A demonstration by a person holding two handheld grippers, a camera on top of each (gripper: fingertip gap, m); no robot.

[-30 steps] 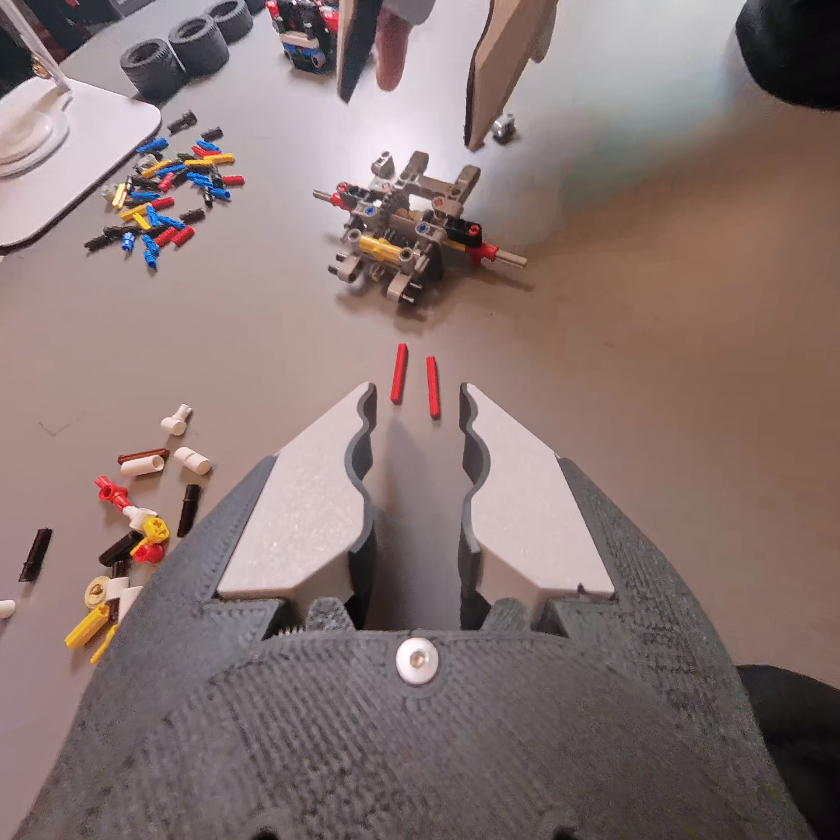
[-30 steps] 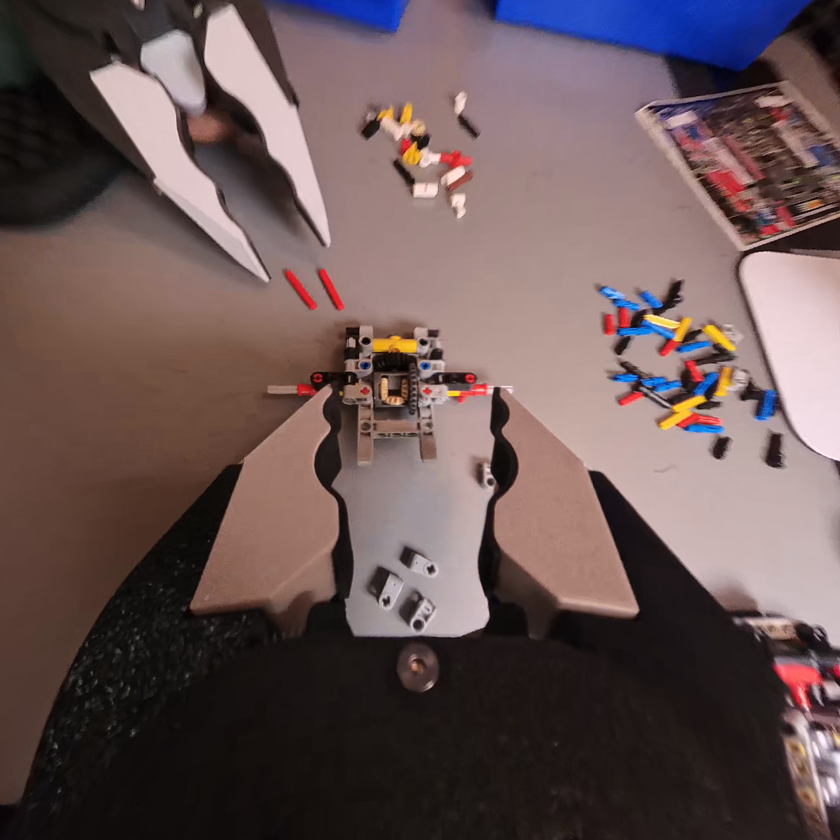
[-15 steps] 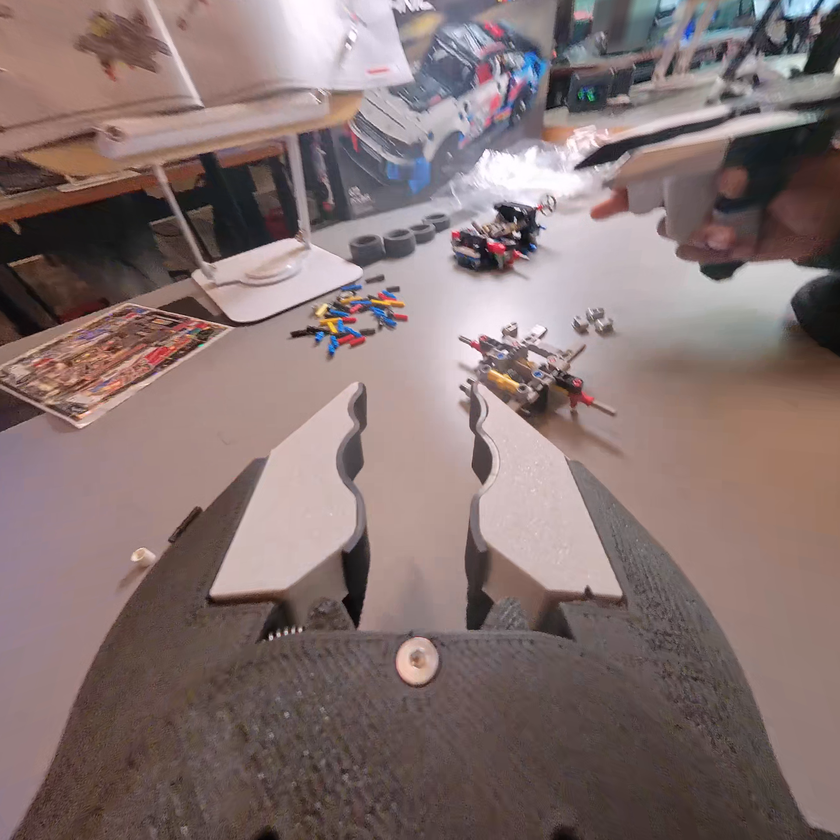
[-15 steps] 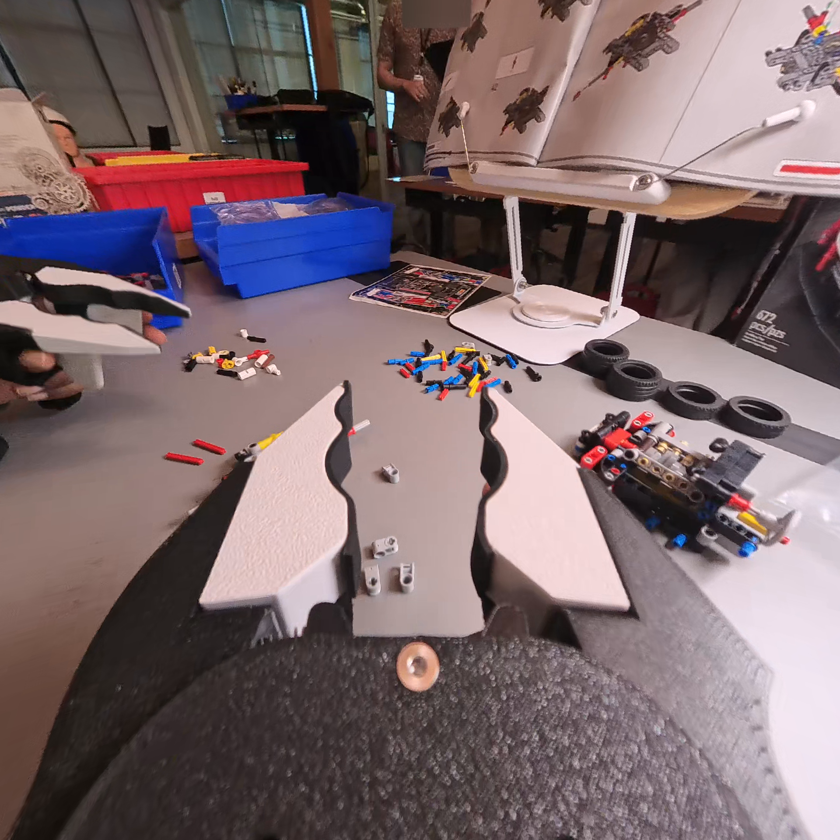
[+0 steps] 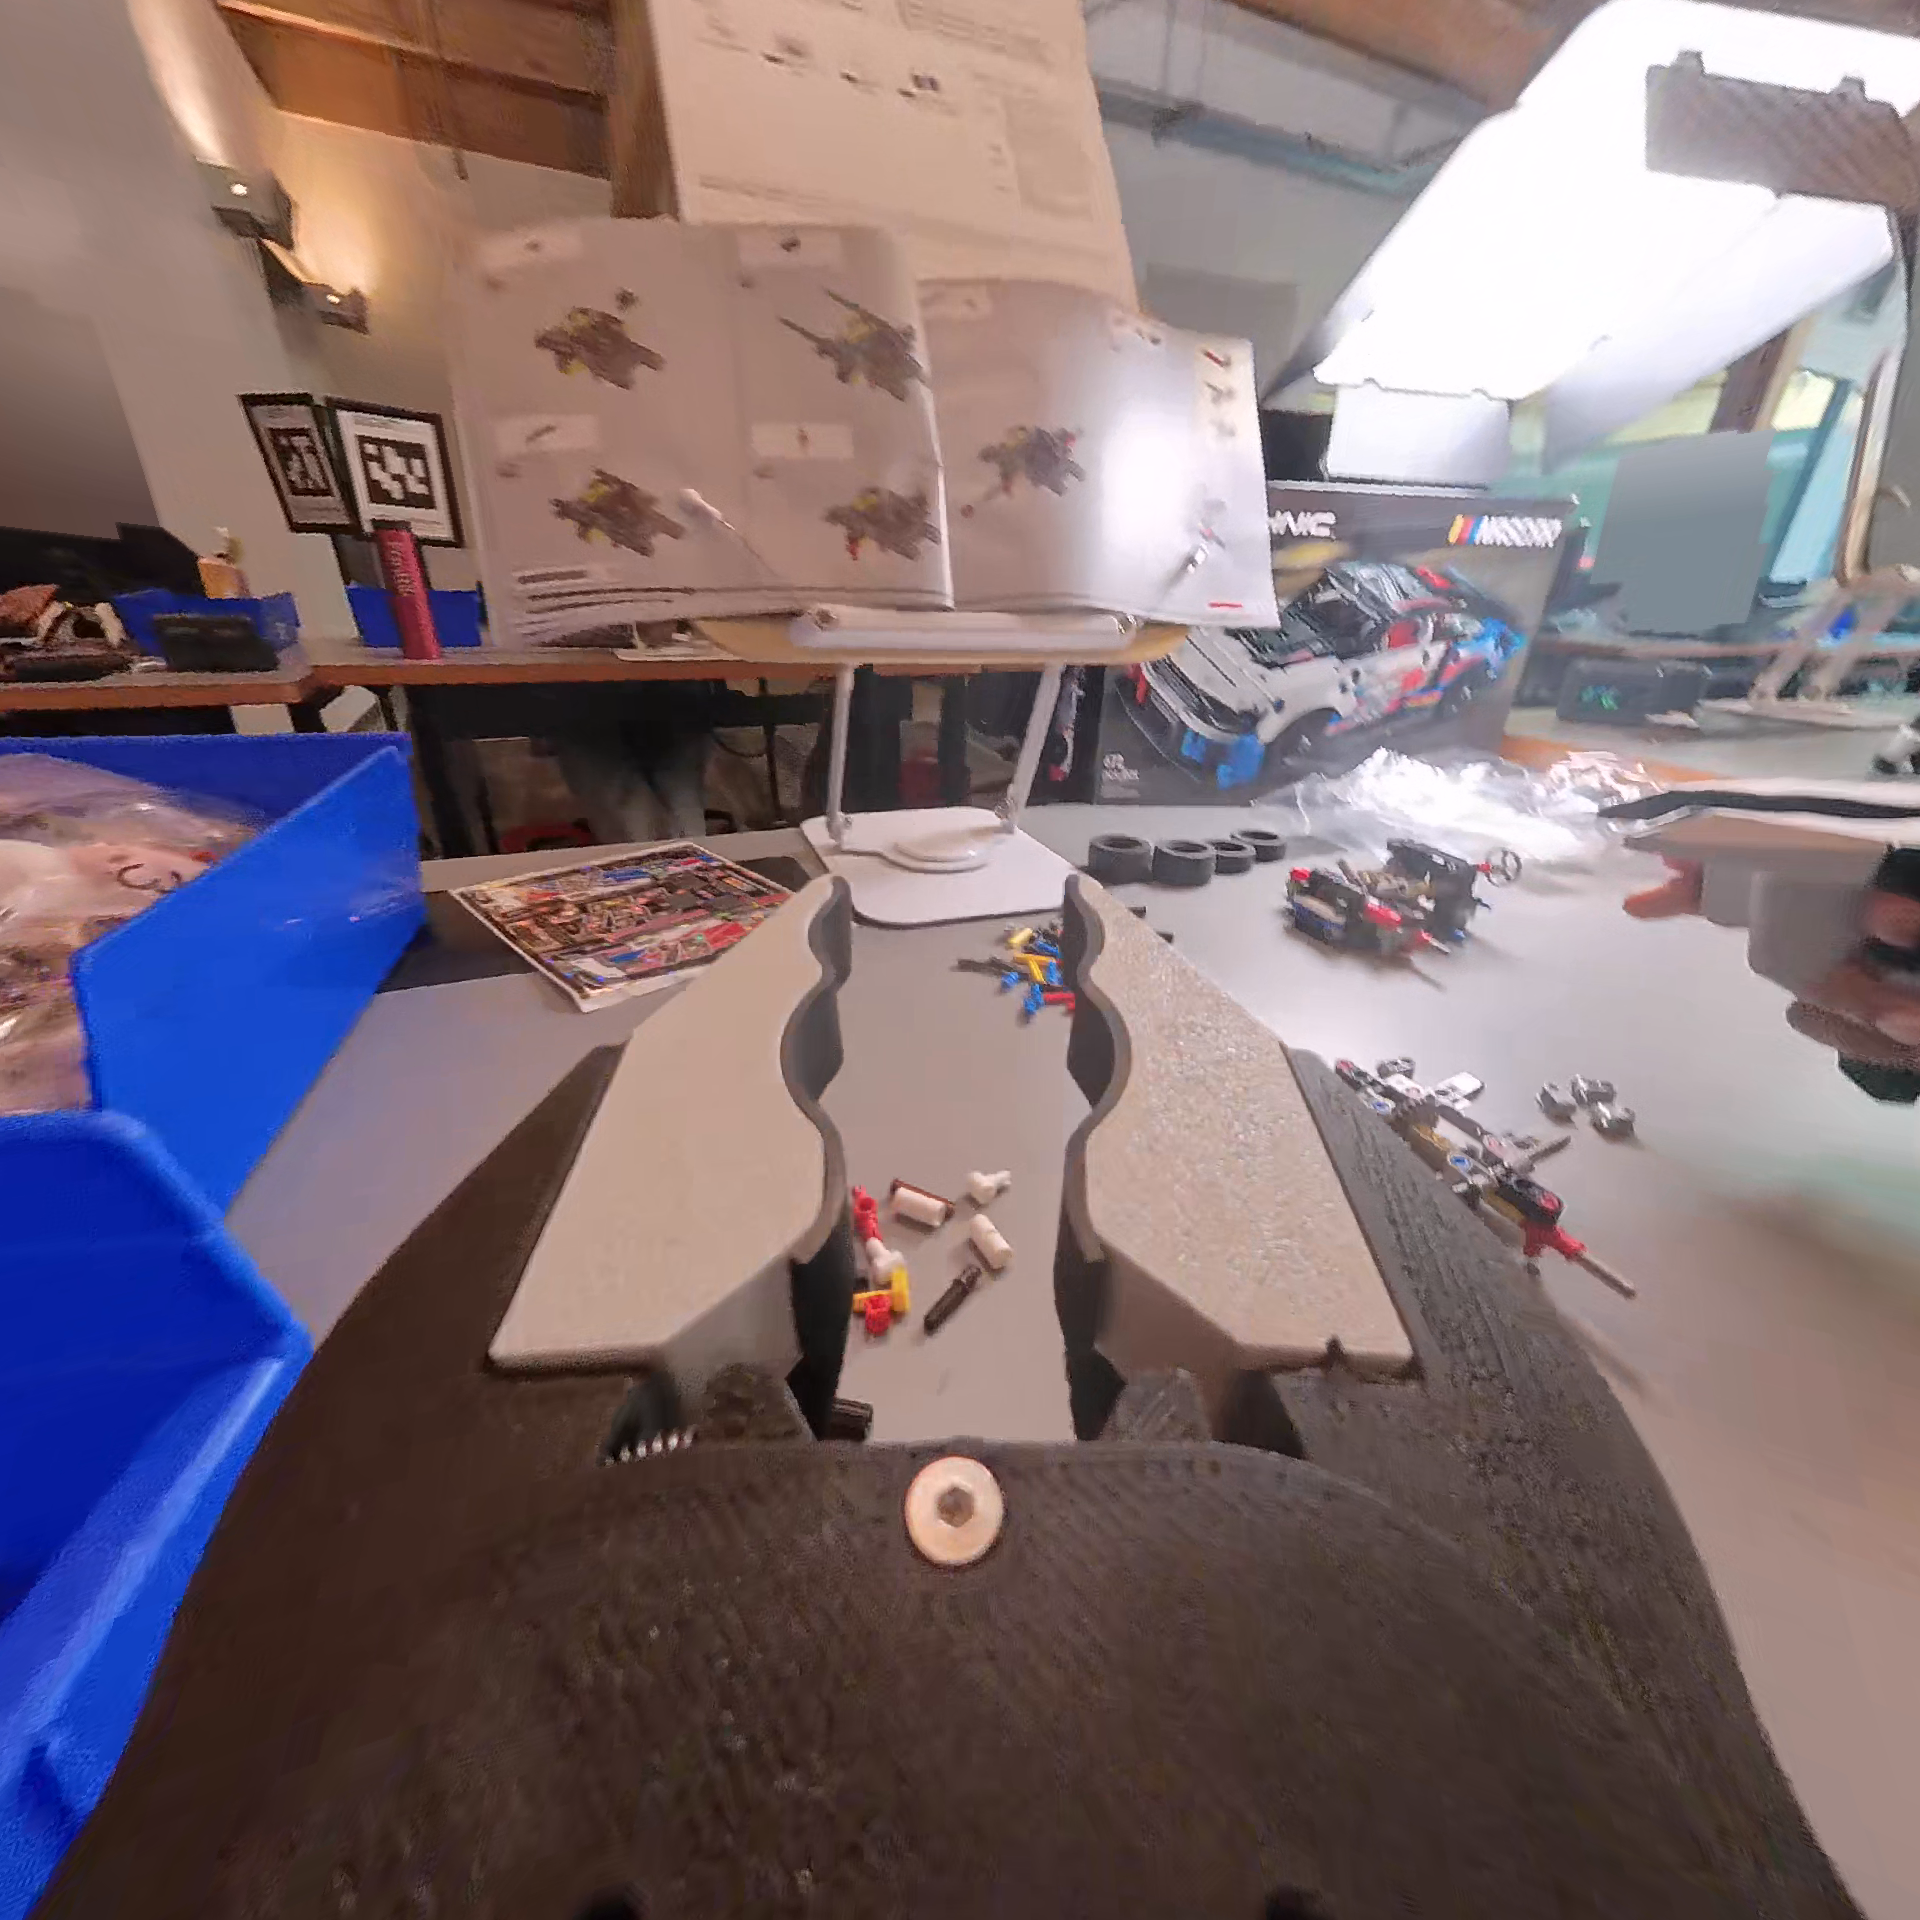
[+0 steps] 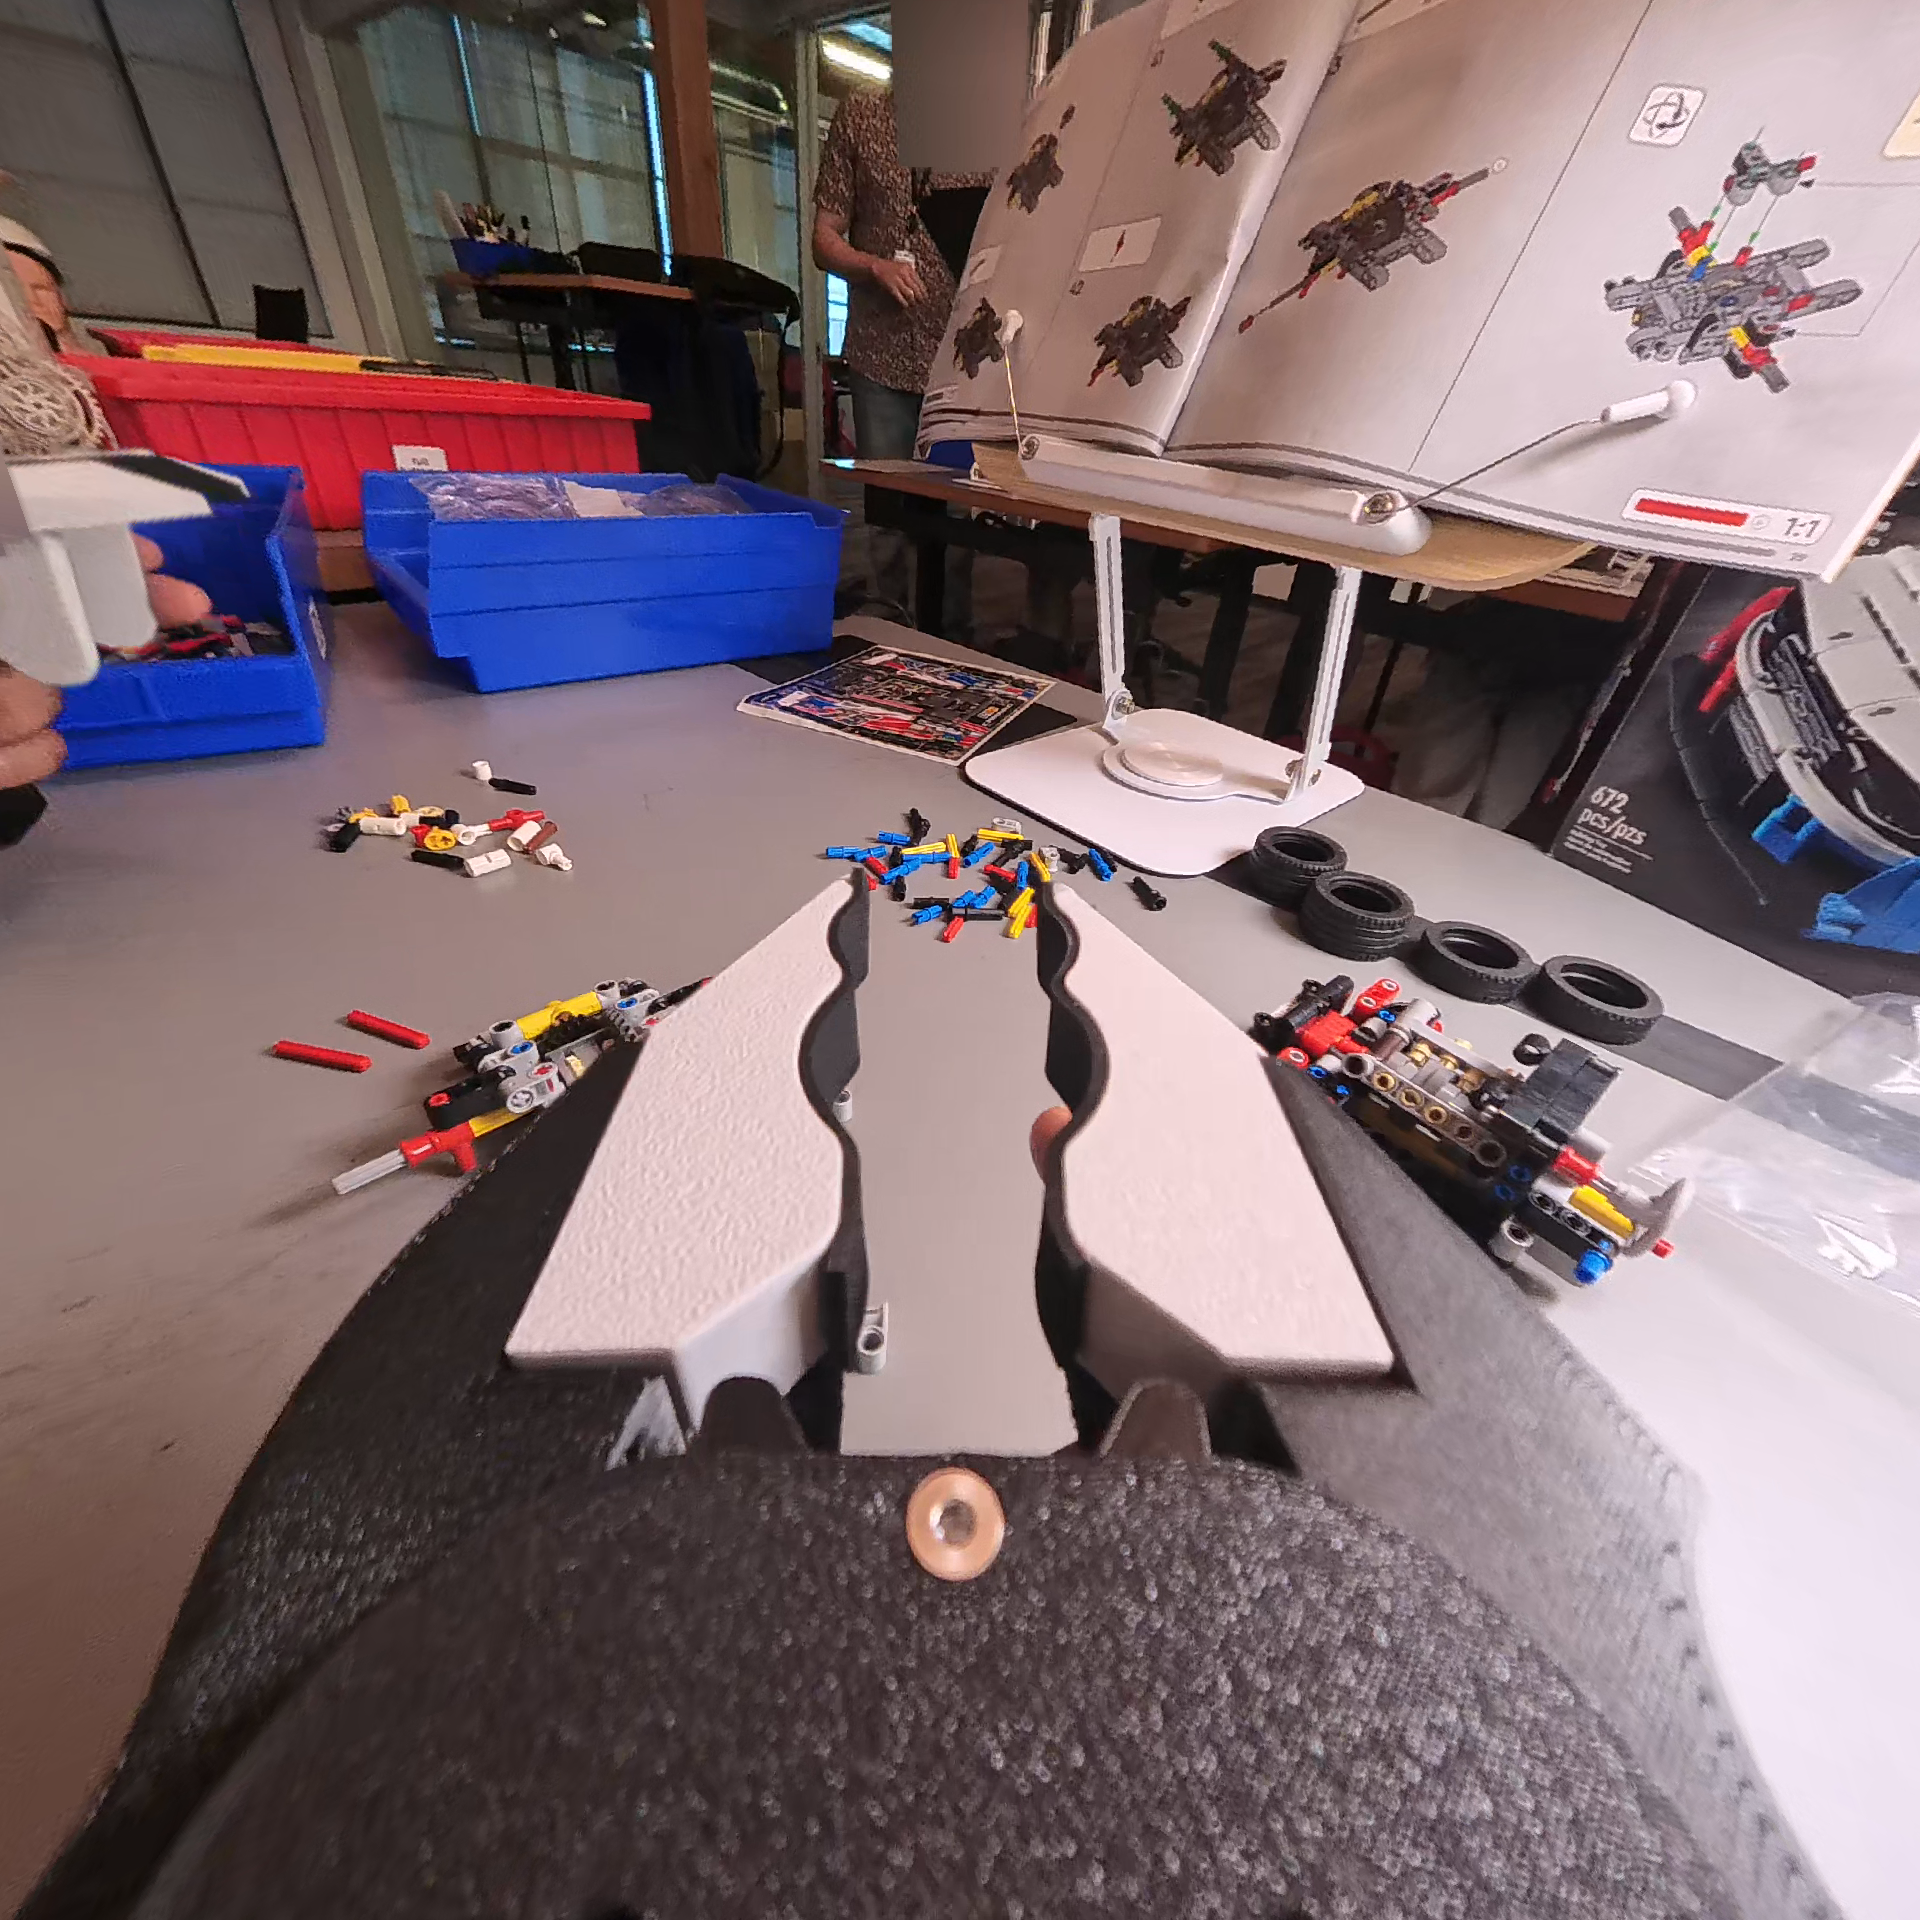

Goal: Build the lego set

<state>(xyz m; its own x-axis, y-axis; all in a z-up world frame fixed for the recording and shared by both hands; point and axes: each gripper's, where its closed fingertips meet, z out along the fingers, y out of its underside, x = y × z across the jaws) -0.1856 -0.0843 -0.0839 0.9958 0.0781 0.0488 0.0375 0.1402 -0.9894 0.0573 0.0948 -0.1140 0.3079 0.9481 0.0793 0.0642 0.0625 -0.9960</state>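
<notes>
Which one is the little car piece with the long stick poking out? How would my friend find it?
Start at the white book stand holding the open instruction booklet, then come toward the camera past the scattered blue, yellow and black pins. Left of the right gripper lies the small grey, yellow and black Lego assembly. Unlike the bigger build beside the four black rubber tyres, it has a grey axle with a red connector.

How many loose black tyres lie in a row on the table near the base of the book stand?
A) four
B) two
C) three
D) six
A: the right wrist view shows four black tyres in one row on the grey table, beside the white book stand.
</notes>
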